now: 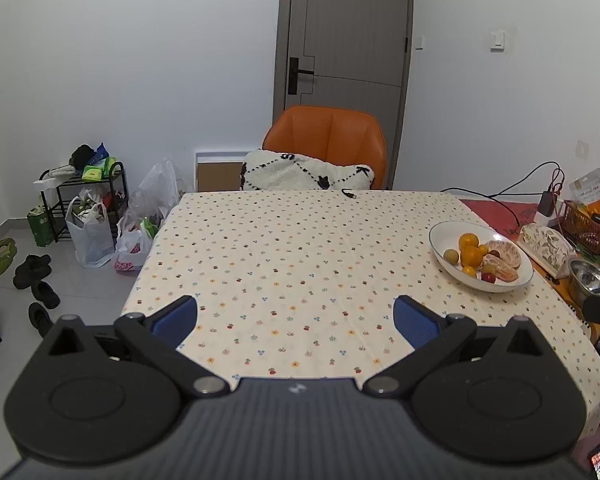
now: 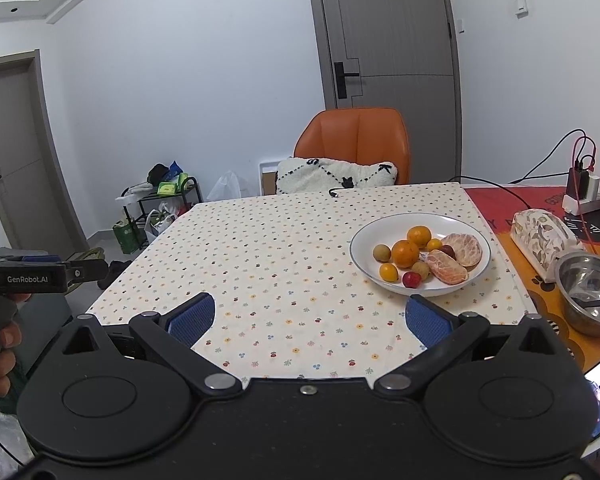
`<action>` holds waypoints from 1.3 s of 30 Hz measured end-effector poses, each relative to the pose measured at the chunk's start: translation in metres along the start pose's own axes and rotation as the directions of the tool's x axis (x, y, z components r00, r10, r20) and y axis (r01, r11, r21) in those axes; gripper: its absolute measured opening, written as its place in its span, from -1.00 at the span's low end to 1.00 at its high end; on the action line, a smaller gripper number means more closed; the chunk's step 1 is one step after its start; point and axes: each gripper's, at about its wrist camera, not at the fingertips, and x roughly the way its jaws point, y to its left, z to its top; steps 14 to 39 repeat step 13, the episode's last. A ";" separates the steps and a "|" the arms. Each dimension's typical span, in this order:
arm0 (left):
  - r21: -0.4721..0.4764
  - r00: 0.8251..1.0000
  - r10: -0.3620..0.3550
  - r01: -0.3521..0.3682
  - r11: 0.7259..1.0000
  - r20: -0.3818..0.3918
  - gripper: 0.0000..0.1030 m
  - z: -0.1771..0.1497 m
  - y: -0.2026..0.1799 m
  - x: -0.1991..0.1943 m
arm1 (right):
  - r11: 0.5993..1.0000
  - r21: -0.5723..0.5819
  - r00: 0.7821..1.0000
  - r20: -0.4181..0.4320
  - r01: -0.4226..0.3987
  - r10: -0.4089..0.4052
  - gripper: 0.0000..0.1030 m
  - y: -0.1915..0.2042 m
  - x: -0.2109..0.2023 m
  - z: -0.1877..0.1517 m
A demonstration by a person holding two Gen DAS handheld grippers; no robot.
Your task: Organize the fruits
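Note:
A white plate point(image 2: 360, 256) on the dotted tablecloth holds two oranges point(image 2: 405, 253), peeled citrus halves point(image 2: 464, 249), small yellow, tan and red fruits. The plate also shows in the left wrist view point(image 1: 440, 236), at the right. My right gripper point(image 2: 309, 318) is open and empty above the table's near edge, the plate just beyond its right finger. My left gripper point(image 1: 295, 318) is open and empty, well left of the plate. Its body also shows at the left edge of the right wrist view point(image 2: 40, 274).
A patterned tissue box point(image 2: 544, 236), a steel bowl with a spoon point(image 2: 590, 292), a power strip with cables point(image 2: 580, 188) and an orange basket point(image 1: 588, 224) crowd the table's right side. An orange chair with a cushion point(image 2: 354, 148) stands behind the table.

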 end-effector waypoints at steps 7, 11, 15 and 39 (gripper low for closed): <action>0.006 1.000 -0.006 0.006 1.000 -0.003 1.00 -0.002 -0.001 0.002 | 1.000 0.006 1.000 -0.002 0.005 -0.005 1.00 -0.002 0.001 0.000; 0.008 1.000 -0.008 0.008 1.000 0.000 1.00 -0.002 -0.002 0.001 | 1.000 0.007 1.000 -0.001 0.008 -0.008 1.00 -0.004 0.001 0.000; 0.009 1.000 -0.010 0.010 1.000 0.001 1.00 -0.002 -0.002 0.001 | 1.000 0.009 1.000 0.001 0.009 -0.009 1.00 -0.004 0.001 0.000; 0.009 1.000 -0.010 0.010 1.000 0.001 1.00 -0.002 -0.002 0.001 | 1.000 0.009 1.000 0.001 0.009 -0.009 1.00 -0.004 0.001 0.000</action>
